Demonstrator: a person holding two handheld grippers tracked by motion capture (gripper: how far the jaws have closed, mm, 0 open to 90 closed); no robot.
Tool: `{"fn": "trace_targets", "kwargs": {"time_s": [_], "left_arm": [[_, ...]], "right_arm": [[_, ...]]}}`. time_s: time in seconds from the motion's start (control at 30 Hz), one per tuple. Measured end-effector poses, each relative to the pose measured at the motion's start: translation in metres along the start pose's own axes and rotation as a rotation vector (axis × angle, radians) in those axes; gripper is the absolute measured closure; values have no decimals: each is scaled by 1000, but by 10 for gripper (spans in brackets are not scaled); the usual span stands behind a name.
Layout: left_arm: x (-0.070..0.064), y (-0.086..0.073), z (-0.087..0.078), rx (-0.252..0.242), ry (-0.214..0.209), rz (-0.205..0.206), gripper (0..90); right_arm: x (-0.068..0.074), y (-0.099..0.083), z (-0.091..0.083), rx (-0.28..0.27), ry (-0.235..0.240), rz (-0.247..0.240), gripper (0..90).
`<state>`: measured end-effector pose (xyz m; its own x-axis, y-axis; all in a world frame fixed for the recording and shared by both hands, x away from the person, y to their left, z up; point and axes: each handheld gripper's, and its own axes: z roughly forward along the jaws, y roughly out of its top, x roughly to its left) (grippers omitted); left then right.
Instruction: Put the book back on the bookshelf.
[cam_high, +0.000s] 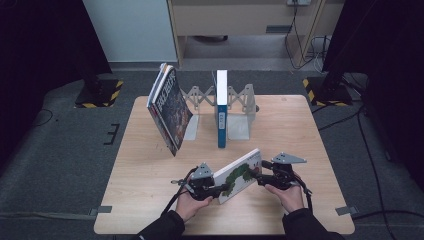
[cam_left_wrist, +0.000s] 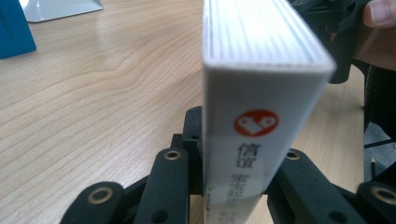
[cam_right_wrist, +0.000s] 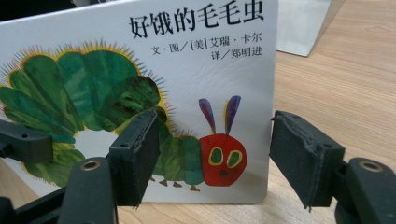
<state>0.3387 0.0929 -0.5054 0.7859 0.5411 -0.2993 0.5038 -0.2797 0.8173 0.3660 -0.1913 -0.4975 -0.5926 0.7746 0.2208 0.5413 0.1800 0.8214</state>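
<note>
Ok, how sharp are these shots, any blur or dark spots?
Left gripper view: the white book is soft along its near spine, the table's wood grain crisper. Right gripper view: the cover text is sharp, the near tongs slightly soft. High view: the table is evenly lit, the surroundings dark.

In the left gripper view, the caterpillar book (cam_left_wrist: 261, 107) fills the middle, its spine end blurred so close that the lower characters smear out, and its foot drops behind the left gripper (cam_left_wrist: 229, 186). The blue book (cam_left_wrist: 14, 28) at far left is cut by the frame. In the right gripper view the caterpillar's body hides behind one pad of the right gripper (cam_right_wrist: 212, 161). From the high view, titles on the leaning books (cam_high: 169, 107) are too small to read.
</note>
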Motion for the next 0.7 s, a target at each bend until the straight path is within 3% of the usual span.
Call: {"fn": "trace_targets", "kwargs": {"time_s": [0.2, 0.43, 0.7], "left_arm": [[1, 5, -7, -11, -2, -38, 741], [3, 13, -17, -29, 7, -77, 742], [6, 21, -29, -52, 32, -98, 742]], "right_arm": [[-4, 1, -5, -11, -8, 14, 292], [-13, 0, -12, -9, -52, 20, 249], [-27, -5, -18, 57, -145, -2, 212]]}}
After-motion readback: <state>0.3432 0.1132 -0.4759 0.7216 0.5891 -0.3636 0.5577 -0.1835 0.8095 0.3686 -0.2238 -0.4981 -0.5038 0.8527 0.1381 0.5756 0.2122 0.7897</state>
